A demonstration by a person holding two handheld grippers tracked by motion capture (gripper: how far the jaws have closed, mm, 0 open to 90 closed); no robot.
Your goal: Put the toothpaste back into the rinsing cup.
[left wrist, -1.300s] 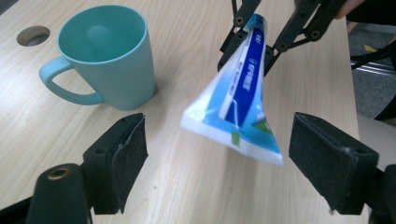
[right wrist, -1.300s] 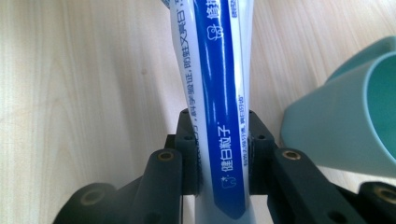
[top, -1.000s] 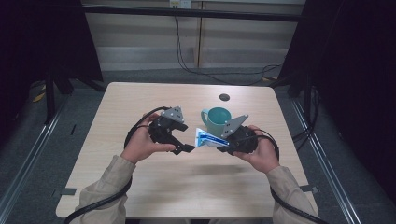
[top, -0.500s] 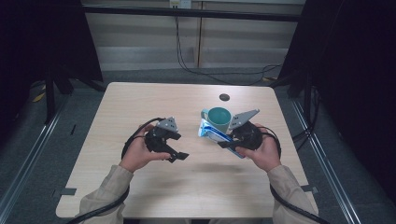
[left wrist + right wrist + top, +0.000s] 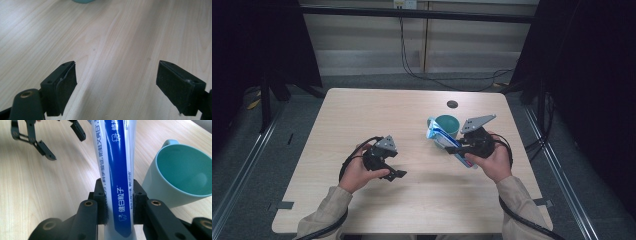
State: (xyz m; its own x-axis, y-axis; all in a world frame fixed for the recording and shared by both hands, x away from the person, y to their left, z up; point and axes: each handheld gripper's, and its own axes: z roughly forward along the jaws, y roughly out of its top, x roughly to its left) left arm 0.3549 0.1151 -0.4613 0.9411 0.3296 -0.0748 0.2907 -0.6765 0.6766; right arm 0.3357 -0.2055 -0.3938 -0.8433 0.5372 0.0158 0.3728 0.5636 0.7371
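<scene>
A white and blue toothpaste tube (image 5: 117, 167) is clamped between the jaws of my right gripper (image 5: 117, 188), which is shut on its lower part. In the high view the tube (image 5: 441, 138) slants up to the left from my right gripper (image 5: 457, 148), and its far end lies beside the teal mug (image 5: 447, 125). The mug (image 5: 183, 173) stands upright and empty just right of the tube. My left gripper (image 5: 393, 169) hangs low over the table's left middle, open, with bare wood between its pads (image 5: 65, 83). It also appears far off (image 5: 47, 142).
The pale wooden table (image 5: 362, 115) has free room at the left and along the front. A small dark disc (image 5: 452, 104) lies behind the mug. Cables trail from both grippers. Dark floor and metal rails surround the table.
My left gripper has drawn away from the tube, moving left and down toward the table. The tube, held by my right gripper, has swung its far end up toward the mug.
</scene>
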